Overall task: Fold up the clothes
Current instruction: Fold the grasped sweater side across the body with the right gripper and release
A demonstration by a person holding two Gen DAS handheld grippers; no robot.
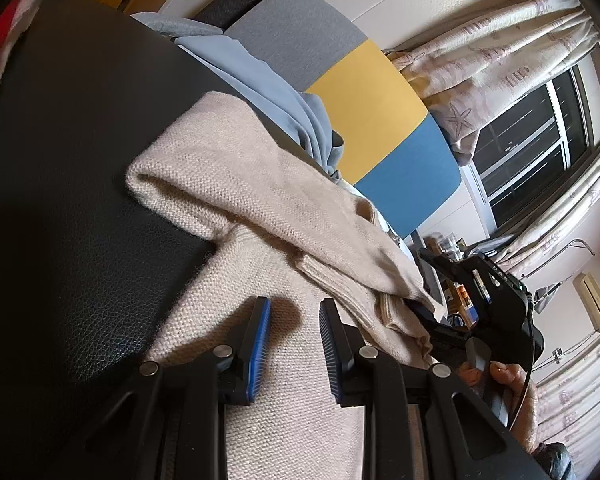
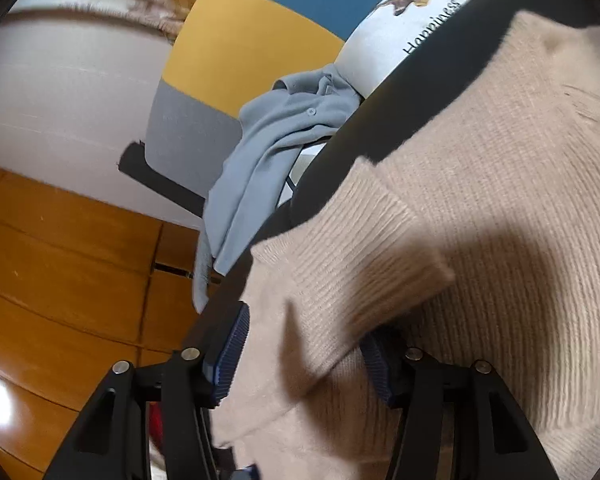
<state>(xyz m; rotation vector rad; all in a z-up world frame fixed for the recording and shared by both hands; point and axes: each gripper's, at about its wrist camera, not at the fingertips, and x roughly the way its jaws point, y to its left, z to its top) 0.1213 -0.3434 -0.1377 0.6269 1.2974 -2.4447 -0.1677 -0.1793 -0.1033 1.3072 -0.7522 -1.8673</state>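
A beige knit sweater (image 1: 268, 216) lies on a black leather surface (image 1: 68, 160), one sleeve folded across its body. My left gripper (image 1: 294, 312) is open just above the sweater's body, with nothing between its blue pads. My right gripper (image 2: 304, 348) is open around the sweater's ribbed sleeve cuff (image 2: 352, 272); the cuff lies between its pads, the right pad partly hidden under it. The right gripper also shows in the left wrist view (image 1: 424, 284) at the sweater's far edge, held by a hand. The sweater fills the right of the right wrist view (image 2: 500, 184).
A light blue buttoned garment (image 2: 260, 160) hangs over the far edge of the black surface (image 2: 400, 96); it also shows in the left wrist view (image 1: 260, 88). A grey, yellow and blue chair back (image 1: 368, 108) stands behind. There is wooden floor (image 2: 60, 264) and a curtained window (image 1: 540, 136).
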